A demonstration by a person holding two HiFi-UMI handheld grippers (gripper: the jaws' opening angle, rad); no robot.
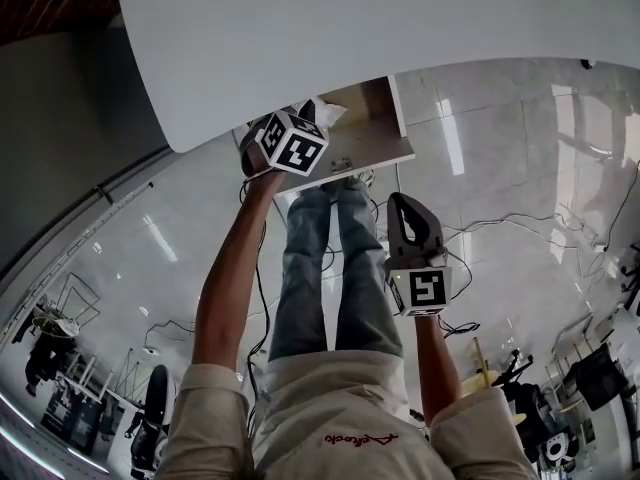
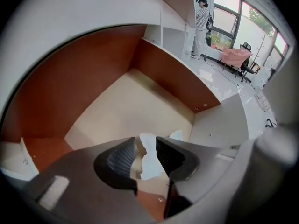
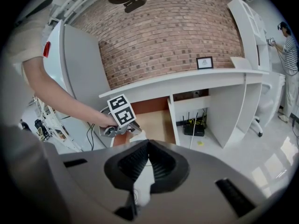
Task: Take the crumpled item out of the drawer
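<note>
The drawer (image 1: 372, 152) under the white desk stands pulled out; it has a beige bottom (image 2: 131, 101) and brown walls. The crumpled item (image 2: 150, 164), a white wad of paper, lies near the drawer's front. My left gripper (image 2: 145, 142) reaches into the drawer, open, with the wad showing between and just beyond its fingertips; the left pad stands clear of it. From the head view the wad (image 1: 326, 113) sits right beside the left gripper (image 1: 303, 118). My right gripper (image 1: 402, 202) hangs lower, away from the drawer, shut and empty (image 3: 148, 143).
The white desk top (image 1: 350, 38) overhangs the drawer. My legs in jeans (image 1: 330, 268) stand below it, with cables on the glossy floor (image 1: 500, 228). A router (image 3: 194, 127) sits under the desk. Another person (image 3: 286, 45) stands at the far right.
</note>
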